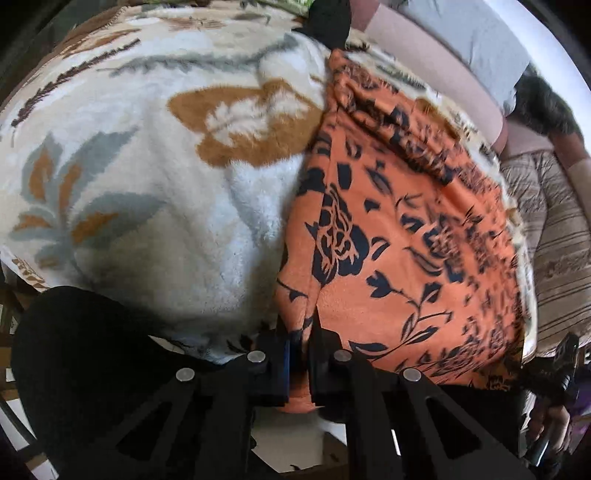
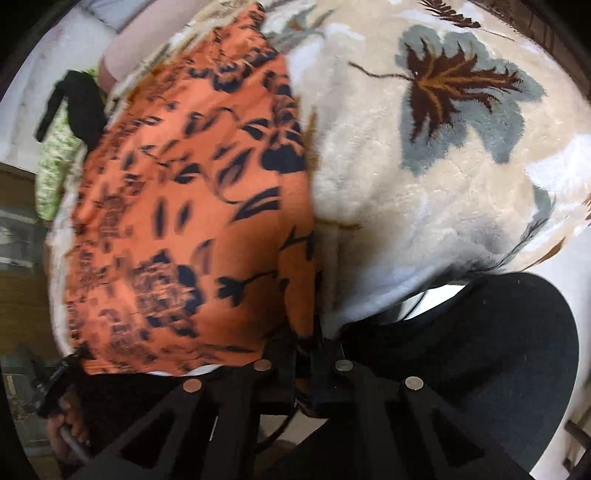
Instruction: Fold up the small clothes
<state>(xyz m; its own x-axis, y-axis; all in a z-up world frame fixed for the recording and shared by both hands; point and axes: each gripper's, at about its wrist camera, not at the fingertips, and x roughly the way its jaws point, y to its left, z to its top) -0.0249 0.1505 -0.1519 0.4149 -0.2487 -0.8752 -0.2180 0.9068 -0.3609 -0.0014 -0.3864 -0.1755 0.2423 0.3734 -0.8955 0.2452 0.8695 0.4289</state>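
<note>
Both claws were clamped on the orange floral garment (image 1: pixel 399 229): the left claw (image 1: pixel 300 354) and right claw (image 2: pixel 303 354) each pinched a corner at the blanket-covered bed's (image 1: pixel 147 147) near edge.

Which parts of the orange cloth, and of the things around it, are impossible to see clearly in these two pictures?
- Left wrist view: the near corner of the orange cloth with black flowers is hidden between the fingers of the left gripper.
- Right wrist view: the same cloth is blurred; its near edge is hidden by the right gripper.
- Both views: the black garment at the far edge is too small to identify.
</note>
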